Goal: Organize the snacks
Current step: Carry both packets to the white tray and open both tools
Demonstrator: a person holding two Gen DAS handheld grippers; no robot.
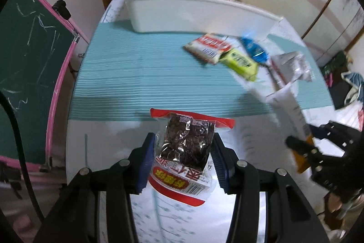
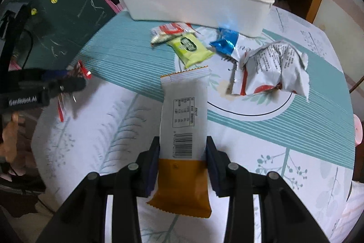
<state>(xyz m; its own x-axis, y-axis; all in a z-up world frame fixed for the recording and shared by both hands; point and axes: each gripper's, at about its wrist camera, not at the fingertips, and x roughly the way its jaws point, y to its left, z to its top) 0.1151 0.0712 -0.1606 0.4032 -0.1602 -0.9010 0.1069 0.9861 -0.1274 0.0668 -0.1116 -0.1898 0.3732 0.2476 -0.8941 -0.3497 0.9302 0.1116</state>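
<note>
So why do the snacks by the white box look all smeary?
Left wrist view: motion blur smears the loose snacks and the box, and the held dark packet shows glare. Right wrist view: less blur; fisheye bends the table edge.

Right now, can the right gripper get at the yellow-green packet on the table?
Probably not yet: the right gripper has its jaws shut on the white and orange bar. The yellow-green packet itself lies uncovered ahead.

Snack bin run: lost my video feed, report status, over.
Left gripper shut on red dried-fruit packet. Right gripper shut on white-orange bar. White bin ahead; four loose snacks before it, none blocking.
</note>
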